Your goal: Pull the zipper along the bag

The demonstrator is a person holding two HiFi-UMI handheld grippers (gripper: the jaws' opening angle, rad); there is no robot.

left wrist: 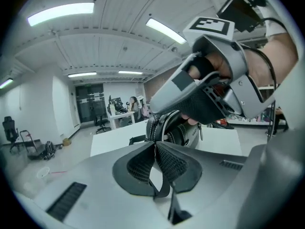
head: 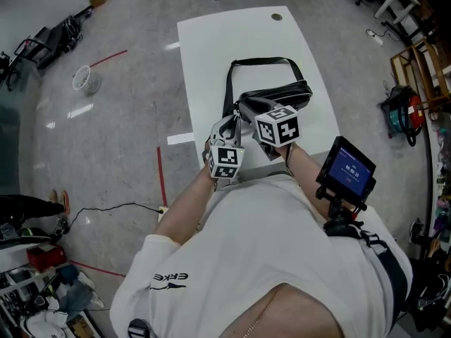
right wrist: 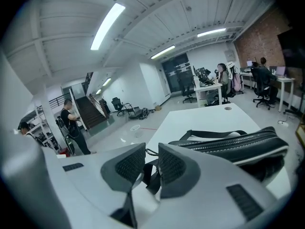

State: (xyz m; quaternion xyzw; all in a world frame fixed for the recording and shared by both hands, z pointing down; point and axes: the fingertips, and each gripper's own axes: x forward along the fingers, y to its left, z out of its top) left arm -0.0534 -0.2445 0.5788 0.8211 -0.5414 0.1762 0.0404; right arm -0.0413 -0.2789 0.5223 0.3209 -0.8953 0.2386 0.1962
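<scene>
A black bag with a long strap lies on the white table. Both grippers sit at its near end. My left gripper is shut on the bag's end, and in the left gripper view its pads meet on the thin black fabric where the zipper line starts. The bag rises just beyond them. My right gripper is just right of it. Its jaws are closed on a black zipper pull tab. The zipper runs off to the right.
A small screen on a mount sits by the person's right arm. The table has a cable hole at its far end. A white basket stands on the floor to the left and shelving to the right.
</scene>
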